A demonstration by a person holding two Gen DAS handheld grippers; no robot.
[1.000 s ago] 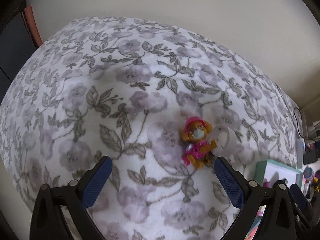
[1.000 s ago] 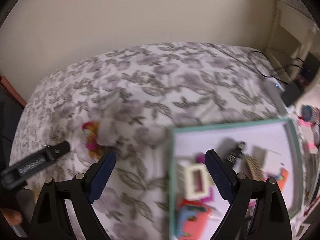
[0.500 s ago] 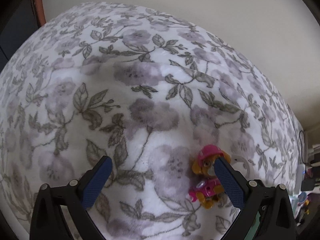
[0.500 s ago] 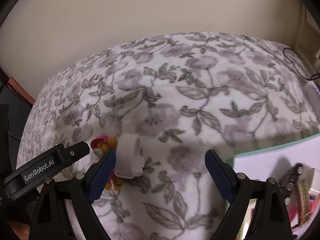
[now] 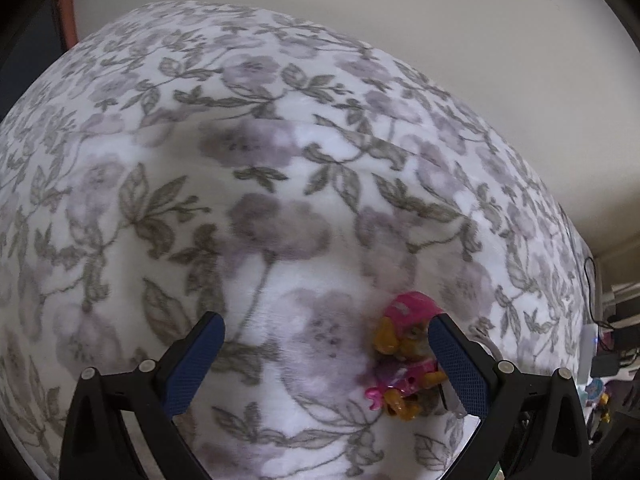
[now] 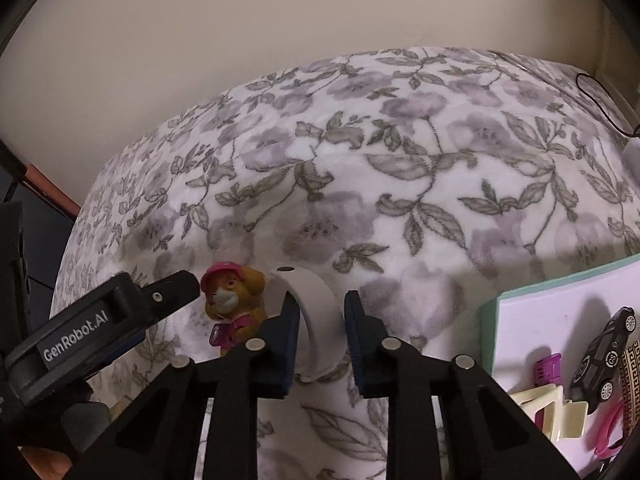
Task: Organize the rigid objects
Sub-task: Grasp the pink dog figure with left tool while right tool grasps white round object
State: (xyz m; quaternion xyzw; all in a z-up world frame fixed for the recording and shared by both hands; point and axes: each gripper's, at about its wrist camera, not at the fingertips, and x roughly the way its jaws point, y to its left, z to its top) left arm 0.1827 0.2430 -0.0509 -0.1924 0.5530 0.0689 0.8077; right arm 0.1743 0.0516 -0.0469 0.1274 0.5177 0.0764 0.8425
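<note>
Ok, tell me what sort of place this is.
Probably a bedroom at home: a soft floral blanket covers what looks like a bed against a plain wall, with a toy pup figure on it and a tray of small toys beside it.

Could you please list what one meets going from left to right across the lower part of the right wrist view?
Left gripper → toy dog figure → white band, between the right gripper's fingers → teal-rimmed tray → purple clip → black toy car.
</note>
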